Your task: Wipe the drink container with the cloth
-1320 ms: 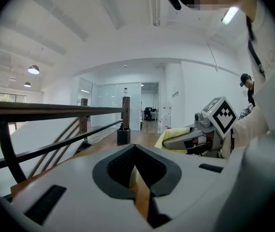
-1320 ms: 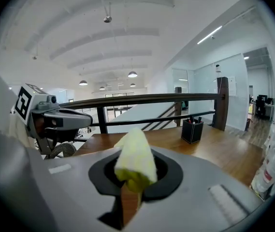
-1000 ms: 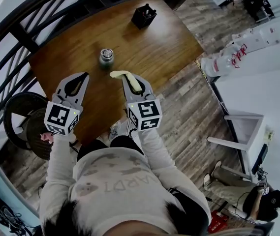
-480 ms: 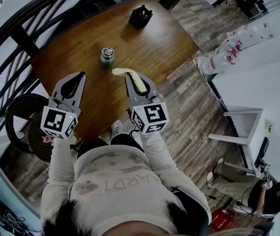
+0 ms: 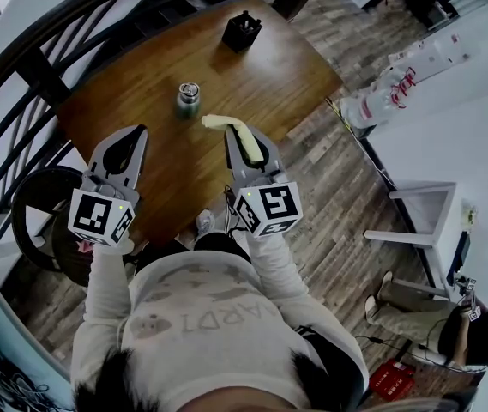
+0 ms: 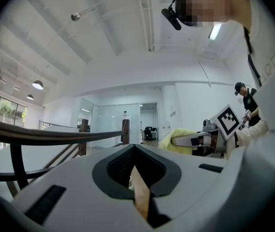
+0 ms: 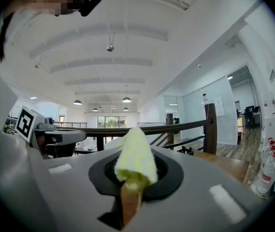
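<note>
The drink container [image 5: 187, 99], a small dark bottle with a metal cap, stands upright on the wooden table [image 5: 269, 75]. My right gripper [image 5: 235, 134] is shut on a yellow cloth [image 5: 224, 124], whose free end hangs out past the jaws a short way right of and nearer than the bottle, not touching it. In the right gripper view the cloth [image 7: 135, 158] bulges up from the closed jaws. My left gripper [image 5: 131, 142] hovers over the table's near left part, shut and empty [image 6: 134, 148]. The bottle shows in neither gripper view.
A black holder [image 5: 242, 31] stands at the table's far edge. A dark curved railing [image 5: 46, 67] runs along the left, with a round black stool [image 5: 42, 204] below it. Plastic bottles [image 5: 381, 101] and a white chair [image 5: 424, 221] are at the right, and a seated person [image 5: 432, 333] lower right.
My right gripper, still holding the cloth, has drifted slightly right. The left gripper and the bottle have barely shifted.
</note>
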Demonstrator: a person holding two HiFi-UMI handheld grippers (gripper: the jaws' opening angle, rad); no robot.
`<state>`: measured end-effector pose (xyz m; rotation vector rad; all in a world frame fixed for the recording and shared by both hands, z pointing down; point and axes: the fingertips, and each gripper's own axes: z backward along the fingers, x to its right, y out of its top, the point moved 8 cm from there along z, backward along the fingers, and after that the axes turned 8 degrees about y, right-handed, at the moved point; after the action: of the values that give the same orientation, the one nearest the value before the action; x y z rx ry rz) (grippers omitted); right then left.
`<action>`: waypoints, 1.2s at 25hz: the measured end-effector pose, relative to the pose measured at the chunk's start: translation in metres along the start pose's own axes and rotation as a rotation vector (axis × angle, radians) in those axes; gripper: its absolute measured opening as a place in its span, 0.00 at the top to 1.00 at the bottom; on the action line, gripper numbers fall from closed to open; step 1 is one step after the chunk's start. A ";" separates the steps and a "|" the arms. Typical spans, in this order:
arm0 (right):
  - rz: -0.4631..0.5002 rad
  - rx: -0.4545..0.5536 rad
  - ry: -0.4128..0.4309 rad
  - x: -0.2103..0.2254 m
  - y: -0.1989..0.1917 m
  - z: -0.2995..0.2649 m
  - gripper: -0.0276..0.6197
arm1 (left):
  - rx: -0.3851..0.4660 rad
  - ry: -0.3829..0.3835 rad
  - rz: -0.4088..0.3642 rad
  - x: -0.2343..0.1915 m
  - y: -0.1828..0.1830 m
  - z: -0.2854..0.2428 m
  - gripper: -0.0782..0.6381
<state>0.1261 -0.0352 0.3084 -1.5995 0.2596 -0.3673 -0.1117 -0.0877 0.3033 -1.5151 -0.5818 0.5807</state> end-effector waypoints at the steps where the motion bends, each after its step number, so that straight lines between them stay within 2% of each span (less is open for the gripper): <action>1: 0.004 0.005 -0.003 -0.001 0.001 0.001 0.89 | 0.004 0.001 0.002 0.000 0.001 0.001 0.89; 13: 0.027 0.053 -0.021 -0.011 0.015 0.003 0.89 | 0.027 -0.012 0.003 -0.005 0.011 0.004 0.89; 30: 0.039 0.059 -0.026 -0.008 0.015 -0.006 0.89 | 0.042 -0.021 0.013 -0.009 0.008 -0.002 0.89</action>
<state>0.1177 -0.0384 0.2936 -1.5386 0.2575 -0.3204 -0.1170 -0.0957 0.2953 -1.4759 -0.5728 0.6164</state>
